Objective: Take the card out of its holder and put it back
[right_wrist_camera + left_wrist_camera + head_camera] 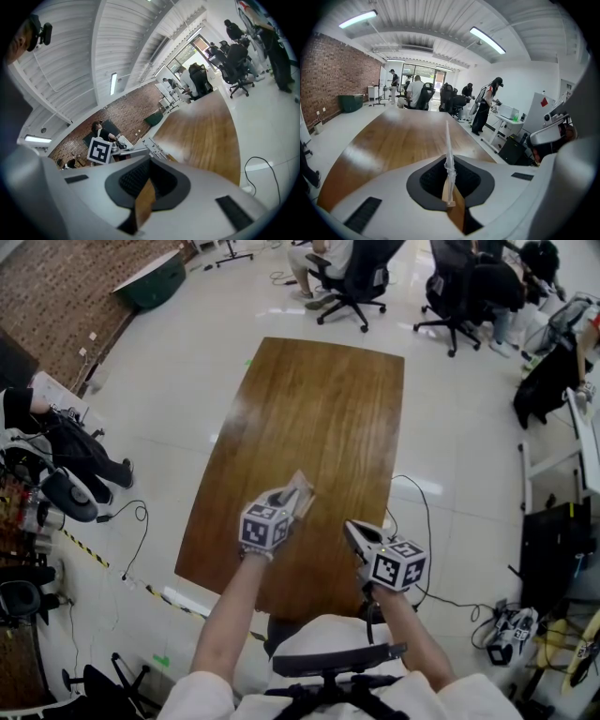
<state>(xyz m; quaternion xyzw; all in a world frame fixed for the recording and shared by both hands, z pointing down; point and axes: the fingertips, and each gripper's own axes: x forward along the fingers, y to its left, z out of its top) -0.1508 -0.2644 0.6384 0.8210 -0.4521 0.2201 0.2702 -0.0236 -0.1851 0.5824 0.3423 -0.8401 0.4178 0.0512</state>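
A clear plastic card holder [301, 487] is held above the near part of the wooden table [319, 409]. My left gripper [292, 500] is shut on its lower edge. In the left gripper view the holder [447, 140] stands edge-on and upright between the closed jaws of the left gripper [449, 173]. I cannot tell whether a card is inside it. My right gripper [355, 533] hovers just to the right, apart from the holder, near the table's front edge. In the right gripper view, the right gripper [148, 169] has its jaws together with nothing between them, and the left gripper's marker cube [99, 151] shows to the left.
Nothing else lies on the table [398, 136]. People sit on office chairs [352, 282] beyond its far end. A cable [422, 512] runs over the floor to the right. Bags and gear [66, 465] lie on the floor to the left.
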